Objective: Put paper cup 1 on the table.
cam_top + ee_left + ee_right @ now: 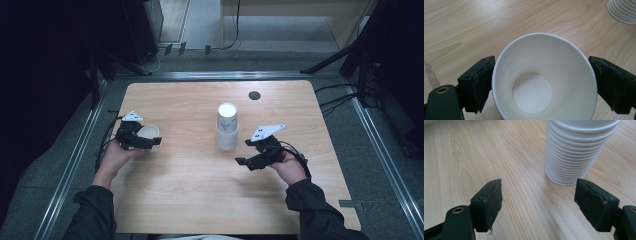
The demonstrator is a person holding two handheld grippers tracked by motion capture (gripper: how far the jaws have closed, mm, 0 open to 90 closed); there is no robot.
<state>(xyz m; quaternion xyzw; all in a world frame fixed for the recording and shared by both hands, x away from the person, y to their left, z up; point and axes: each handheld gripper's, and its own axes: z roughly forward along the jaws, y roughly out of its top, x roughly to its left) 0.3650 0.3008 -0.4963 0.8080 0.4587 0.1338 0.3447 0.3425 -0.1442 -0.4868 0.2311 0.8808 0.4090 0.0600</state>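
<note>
**Single cup pinched, stack untouched**

High view: the left gripper point(148, 141) at 9 o'clock pinches a paper cup point(150, 134), mouth toward 3. The right gripper point(245, 152), spread, angles toward 10, near the cup stack point(227, 127).

Left gripper view: the cup's mouth faces the camera.

Right gripper view: the stack stands upright at 1 o'clock.

The left tool point(541, 82) grips a single white paper cup point(544, 75), its two black jaws pressed against opposite sides of the cup's wall just below the rim. The cup's open mouth faces the camera, so its bare white inside and round bottom are in plain sight. Beneath it lies the light wood-grain desk point(474, 25). At the upper right corner, well apart from the held cup, the ribbed edge of a stack of white cups point(622, 11) stands on the desk
</note>
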